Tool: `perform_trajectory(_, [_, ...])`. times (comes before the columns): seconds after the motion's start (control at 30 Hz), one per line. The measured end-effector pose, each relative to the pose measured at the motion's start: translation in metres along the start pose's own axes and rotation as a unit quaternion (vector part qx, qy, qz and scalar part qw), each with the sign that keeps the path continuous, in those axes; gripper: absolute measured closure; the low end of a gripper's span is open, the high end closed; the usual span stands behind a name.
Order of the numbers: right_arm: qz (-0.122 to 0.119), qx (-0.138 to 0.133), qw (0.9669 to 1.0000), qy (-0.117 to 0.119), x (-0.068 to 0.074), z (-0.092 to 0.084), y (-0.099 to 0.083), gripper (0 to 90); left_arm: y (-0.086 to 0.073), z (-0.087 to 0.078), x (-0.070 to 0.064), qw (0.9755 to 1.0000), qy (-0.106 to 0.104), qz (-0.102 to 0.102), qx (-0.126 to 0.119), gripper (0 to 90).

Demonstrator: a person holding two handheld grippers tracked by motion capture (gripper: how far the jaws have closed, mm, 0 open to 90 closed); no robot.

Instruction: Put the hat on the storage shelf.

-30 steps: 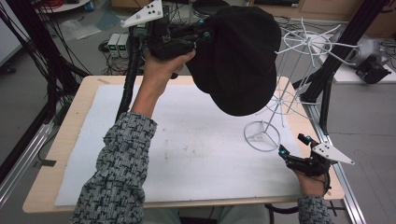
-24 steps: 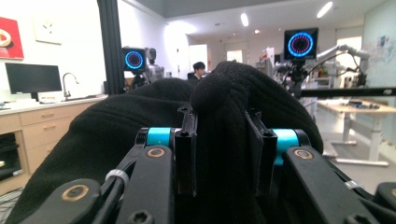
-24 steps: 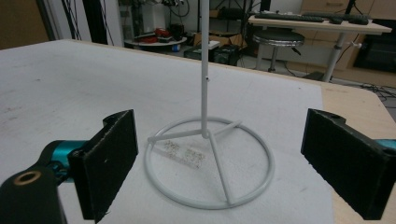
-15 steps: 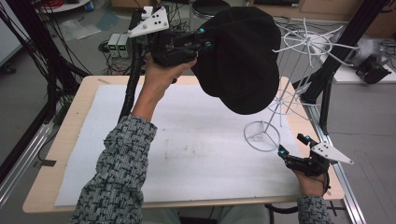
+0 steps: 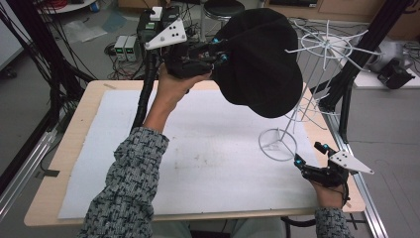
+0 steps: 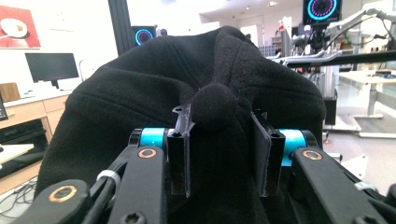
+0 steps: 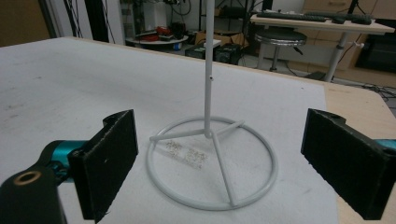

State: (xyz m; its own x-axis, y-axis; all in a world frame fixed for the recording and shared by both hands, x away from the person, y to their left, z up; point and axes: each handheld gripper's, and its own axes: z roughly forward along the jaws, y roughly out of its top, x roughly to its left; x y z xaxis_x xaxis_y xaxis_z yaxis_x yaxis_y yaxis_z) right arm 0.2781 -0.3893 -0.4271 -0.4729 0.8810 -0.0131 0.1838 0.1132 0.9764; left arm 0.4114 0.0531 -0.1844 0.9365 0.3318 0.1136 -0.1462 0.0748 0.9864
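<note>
A black cap (image 5: 262, 64) hangs in the air above the table's far side, just left of a white wire hat stand (image 5: 327, 44). My left gripper (image 5: 220, 49) is shut on the cap's crown. In the left gripper view the cap (image 6: 140, 93) bunches between the pads, and its top button (image 6: 215, 105) sits against the left pad. These jaws have just been opening a little, with the cloth still between them. My right gripper (image 5: 311, 154) rests open on the table at the front right, beside the stand's base ring (image 5: 277, 146). In the right gripper view that ring (image 7: 205, 204) and the pole (image 7: 208, 70) stand beyond the wide jaws.
A white mat (image 5: 213, 163) covers most of the wooden table (image 5: 74, 148). Black frame posts (image 5: 346, 74) rise behind the stand at the right. Cables and boxes lie on the floor past the far edge.
My left gripper and the cap have shifted slightly to the right, toward the stand. The right gripper has kept still.
</note>
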Motion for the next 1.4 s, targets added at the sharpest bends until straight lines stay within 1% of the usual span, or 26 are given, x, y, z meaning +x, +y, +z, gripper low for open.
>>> perform_trajectory(0.07, [0.001,-0.002,1.0000,0.000,0.000,0.000,0.000,10.0,0.000,0.000,0.000,1.0000,0.000,0.006,0.003,64.0])
perform_trajectory(0.2, [0.001,-0.001,1.0000,0.000,0.000,0.000,0.000,10.0,0.000,0.000,0.000,1.0000,0.006,0.006,0.005,63.1])
perform_trajectory(0.23, [0.000,-0.002,1.0000,0.000,0.000,0.000,0.000,10.0,0.000,0.000,0.000,1.0000,0.004,0.004,0.004,63.0])
perform_trajectory(0.43, [0.000,-0.001,1.0000,0.003,0.000,0.001,0.000,10.0,-0.001,-0.001,0.000,0.9999,0.007,0.010,0.010,61.7])
perform_trajectory(0.77, [0.000,0.001,1.0000,0.002,0.000,0.001,0.000,10.0,-0.004,0.000,0.001,0.9997,0.016,0.006,0.016,58.7])
perform_trajectory(1.03, [-0.001,0.002,1.0000,0.003,0.001,0.001,0.000,10.0,-0.006,0.001,0.001,0.9995,0.020,0.008,0.022,56.0])
perform_trajectory(1.4, [-0.002,0.003,1.0000,0.003,0.001,0.002,0.000,10.0,-0.013,0.000,0.002,0.9992,0.026,0.004,0.030,52.7])
